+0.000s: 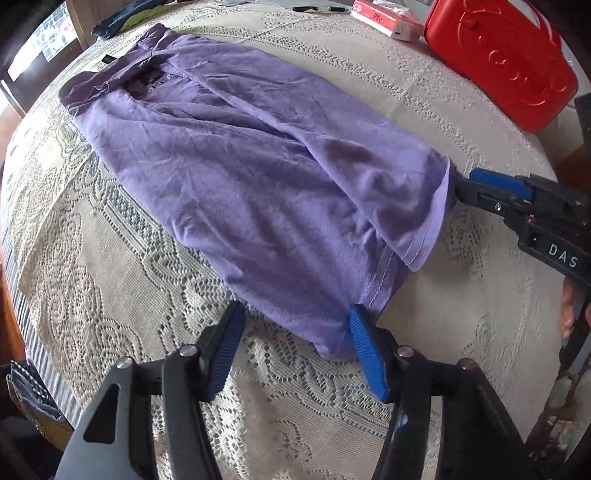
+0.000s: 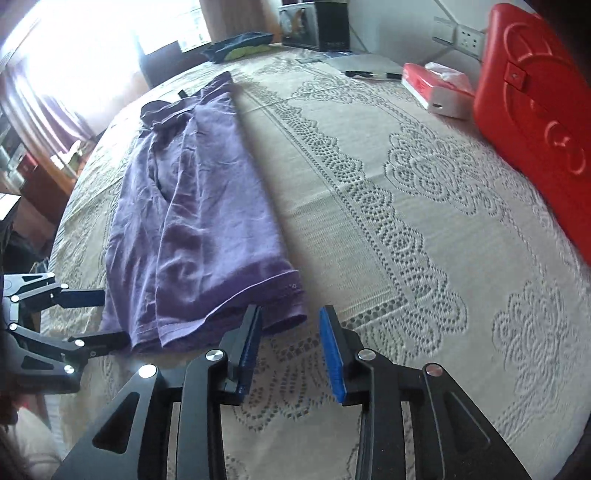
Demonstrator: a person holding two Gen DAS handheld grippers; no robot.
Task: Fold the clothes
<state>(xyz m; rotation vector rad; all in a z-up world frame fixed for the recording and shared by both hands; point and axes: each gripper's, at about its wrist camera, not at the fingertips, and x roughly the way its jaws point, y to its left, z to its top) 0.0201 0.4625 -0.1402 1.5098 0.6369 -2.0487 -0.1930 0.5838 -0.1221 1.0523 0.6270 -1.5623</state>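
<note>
Only the right wrist view shows sockets (image 2: 468,36) behind the red case (image 2: 532,110).

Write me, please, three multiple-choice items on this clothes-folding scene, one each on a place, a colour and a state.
1. Where on the lace tablecloth does the red case stand, seen from the right wrist?
A. to the right of the shirt
B. on top of the shirt
C. to the left of the shirt

2. What colour is the shirt?
A. green
B. purple
C. white

3. How do the left claw and right claw stand?
A. both shut on the collar
B. one shut, one open
C. both open at the hem end

Answers:
1 A: bare cloth lies between the shirt and the case at the right edge.
2 B: the fabric is purple in both views.
3 C: each wrist view shows a clear gap between its blue pads, close to the hem.
</note>
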